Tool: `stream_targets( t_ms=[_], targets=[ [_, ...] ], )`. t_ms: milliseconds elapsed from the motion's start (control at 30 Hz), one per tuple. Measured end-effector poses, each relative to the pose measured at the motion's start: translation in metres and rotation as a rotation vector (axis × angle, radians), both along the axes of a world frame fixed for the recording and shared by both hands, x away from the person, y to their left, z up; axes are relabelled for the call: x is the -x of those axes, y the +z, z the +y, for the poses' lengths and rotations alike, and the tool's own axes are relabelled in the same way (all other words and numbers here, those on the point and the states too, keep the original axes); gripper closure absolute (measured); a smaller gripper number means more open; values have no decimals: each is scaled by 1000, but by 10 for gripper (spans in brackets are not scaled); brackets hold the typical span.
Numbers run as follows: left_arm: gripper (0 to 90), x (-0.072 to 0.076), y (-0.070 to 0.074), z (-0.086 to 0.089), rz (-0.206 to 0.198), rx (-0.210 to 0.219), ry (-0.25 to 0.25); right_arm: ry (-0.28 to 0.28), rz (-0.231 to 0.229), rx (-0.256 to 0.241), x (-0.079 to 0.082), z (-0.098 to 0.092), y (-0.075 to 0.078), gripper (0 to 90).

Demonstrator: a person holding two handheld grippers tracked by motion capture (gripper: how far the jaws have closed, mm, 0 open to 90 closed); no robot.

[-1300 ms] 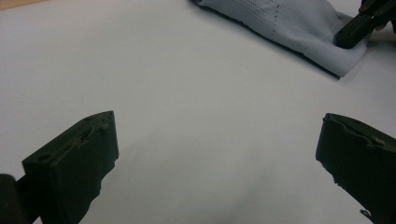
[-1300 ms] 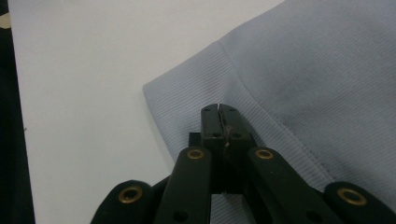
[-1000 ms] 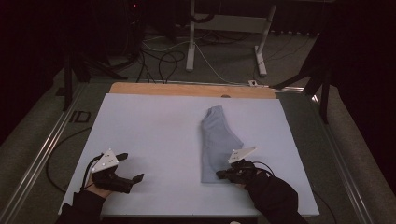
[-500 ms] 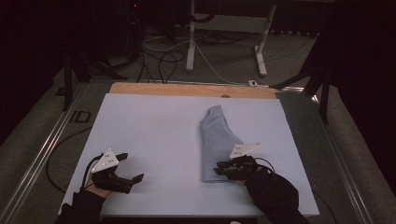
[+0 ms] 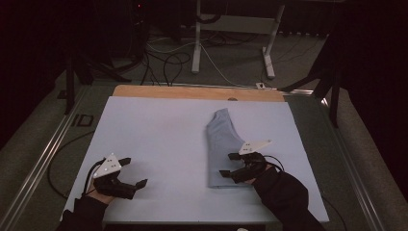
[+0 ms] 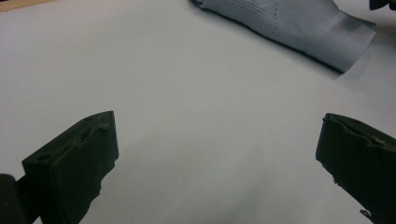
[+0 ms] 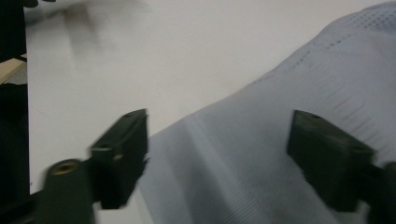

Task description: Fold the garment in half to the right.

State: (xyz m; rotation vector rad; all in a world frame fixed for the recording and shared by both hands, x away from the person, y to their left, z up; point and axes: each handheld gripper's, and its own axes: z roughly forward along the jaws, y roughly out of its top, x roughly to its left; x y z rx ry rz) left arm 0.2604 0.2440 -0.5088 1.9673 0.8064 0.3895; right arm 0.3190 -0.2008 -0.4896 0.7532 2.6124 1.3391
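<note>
A: Starting at the left, what's the left claw [image 5: 135, 172] doing?

B: It sits low over the near left corner of the white tabletop [image 5: 159, 139], held in a dark-sleeved hand. Its jaws are spread wide with nothing between them. In the left gripper view there's only bare white surface inside the gap, and the cloth lies well apart from it, up toward the top right.

A: And the middle of the tabletop?

B: Bare white sheet, with a strip of wooden edge [image 5: 192, 92] showing along the far side.

A: Then the cloth?

B: The folded light blue cloth [image 5: 222, 144] lies flat, right of centre, a long narrow shape running from the far side toward the near edge, wider at its near end. Up close, the right gripper view shows a fine perforated weave and a fold line.

A: The right claw [image 5: 229, 164]?

B: It's at the near right part of the cloth, jaws parted and gripping nothing. In the right gripper view one jaw stands over the cloth's edge and the other over the fabric itself. Whether the tips touch the fabric, I can't tell
</note>
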Motion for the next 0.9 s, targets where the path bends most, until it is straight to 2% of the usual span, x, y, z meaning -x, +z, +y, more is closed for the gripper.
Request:
stream_targets(
  t_ms=[33,67,133,233,433,700,900],
  targets=[
    [4,0,0,0,0,1,1,3,6,-3,-2,1,0,124],
    [4,0,0,1,0,2,0,14,6,-7,-3,1,1,106],
    [4,0,0,1,-1,-3,-3,0,19,-12,-7,3,3,91],
    [4,0,0,1,0,3,-1,6,21,-26,-11,3,5,89],
    [4,0,0,2,2,4,-3,-19,-9,-60,-16,-2,5,88],
    [4,0,0,2,1,6,1,-38,-41,-50,-15,-15,10,89],
    [4,0,1,2,-1,5,2,-62,-67,-57,-12,-31,11,89]
  ],
)
